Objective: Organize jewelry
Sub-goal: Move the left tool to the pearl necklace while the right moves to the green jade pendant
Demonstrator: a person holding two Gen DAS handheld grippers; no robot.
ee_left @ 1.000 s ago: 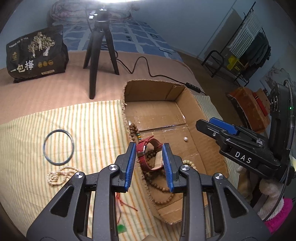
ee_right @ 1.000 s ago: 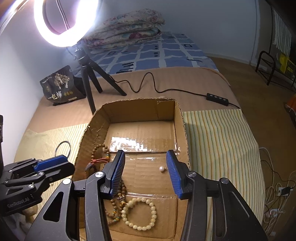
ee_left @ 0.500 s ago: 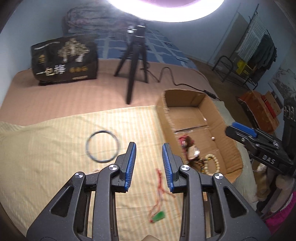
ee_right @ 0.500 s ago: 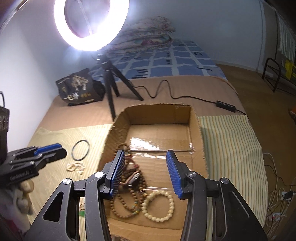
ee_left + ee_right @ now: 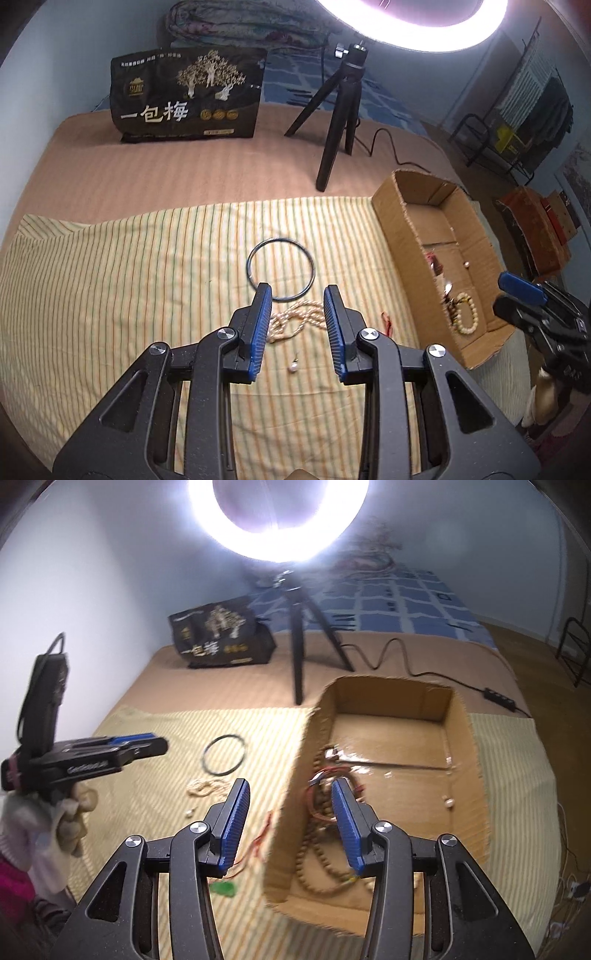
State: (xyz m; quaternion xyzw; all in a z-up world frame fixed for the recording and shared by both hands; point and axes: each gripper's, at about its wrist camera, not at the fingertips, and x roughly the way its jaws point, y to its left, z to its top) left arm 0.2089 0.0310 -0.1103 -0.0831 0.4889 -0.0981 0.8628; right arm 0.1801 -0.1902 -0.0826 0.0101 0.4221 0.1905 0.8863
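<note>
My left gripper (image 5: 298, 328) is open and empty above the striped cloth (image 5: 129, 277); it shows at the left of the right wrist view (image 5: 140, 744). A pearl necklace (image 5: 295, 319) lies between its fingers, a dark bangle (image 5: 280, 267) just beyond, a single pearl earring (image 5: 293, 367) nearer. A red cord (image 5: 386, 321) with a green pendant (image 5: 223, 889) lies beside the cardboard box (image 5: 480, 240). The box holds wooden bead strands (image 5: 317, 853), a cream bead bracelet (image 5: 466, 318) and a pearl (image 5: 448, 802). My right gripper (image 5: 290, 827) is open and empty over the box's left wall (image 5: 291, 805).
A ring light on a black tripod (image 5: 340, 122) stands behind the cloth, its cable (image 5: 406, 657) running right. A black snack bag (image 5: 188, 96) stands at the back left. Folded bedding (image 5: 240, 26) lies against the wall. A clothes rack (image 5: 517, 122) stands far right.
My left gripper has swung left from over the box to above the pearl necklace and bangle. My right gripper has shifted left and back, now over the box's left wall.
</note>
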